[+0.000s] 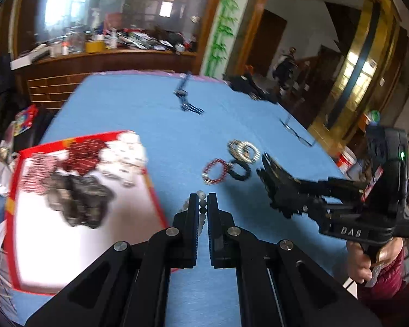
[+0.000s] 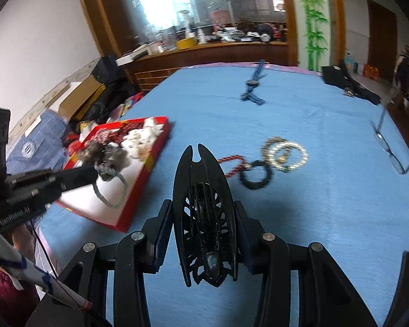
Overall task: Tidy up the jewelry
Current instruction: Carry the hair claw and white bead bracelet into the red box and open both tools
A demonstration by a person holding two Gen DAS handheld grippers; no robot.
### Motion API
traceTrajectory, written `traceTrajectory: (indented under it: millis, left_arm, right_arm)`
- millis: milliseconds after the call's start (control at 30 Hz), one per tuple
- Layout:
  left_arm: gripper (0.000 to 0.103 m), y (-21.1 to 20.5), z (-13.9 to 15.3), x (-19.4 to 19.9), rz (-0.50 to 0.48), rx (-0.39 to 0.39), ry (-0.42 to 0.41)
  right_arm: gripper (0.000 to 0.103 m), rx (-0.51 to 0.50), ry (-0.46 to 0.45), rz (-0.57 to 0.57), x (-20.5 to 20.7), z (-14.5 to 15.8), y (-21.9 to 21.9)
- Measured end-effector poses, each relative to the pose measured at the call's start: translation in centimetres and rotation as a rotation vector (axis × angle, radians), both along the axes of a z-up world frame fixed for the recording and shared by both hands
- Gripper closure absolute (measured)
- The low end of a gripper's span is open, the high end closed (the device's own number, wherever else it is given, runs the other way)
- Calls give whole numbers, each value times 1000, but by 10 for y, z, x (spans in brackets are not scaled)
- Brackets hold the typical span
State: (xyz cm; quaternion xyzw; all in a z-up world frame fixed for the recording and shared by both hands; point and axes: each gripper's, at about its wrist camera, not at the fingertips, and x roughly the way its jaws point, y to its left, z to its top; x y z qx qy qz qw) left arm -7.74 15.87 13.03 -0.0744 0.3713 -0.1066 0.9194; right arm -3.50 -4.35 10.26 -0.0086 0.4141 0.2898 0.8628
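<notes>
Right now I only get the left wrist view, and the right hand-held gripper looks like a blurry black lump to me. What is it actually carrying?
Observer: The right hand-held gripper is shut on a black openwork hair clip, its tip pointing forward.
Operator: And the beads between my own fingers, where do they go?
Observer: The bead strand hangs in a loop from the left hand-held gripper, over the white floor of the red tray.
</notes>
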Motion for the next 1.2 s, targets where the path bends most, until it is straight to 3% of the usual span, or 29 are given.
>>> traceTrajectory:
  millis: [300, 533, 1200]
  left_arm:
    - [98, 81, 16, -23, 153, 3, -47]
    - [98, 134, 3, -25, 248, -7, -16]
    - [98, 215, -58, 23, 372, -59, 110]
  right_arm:
    - [56, -4, 36, 111, -3, -1, 67]
    - [56, -11, 72, 162, 3, -10, 119]
    - [56, -81, 148, 76, 52, -49, 186]
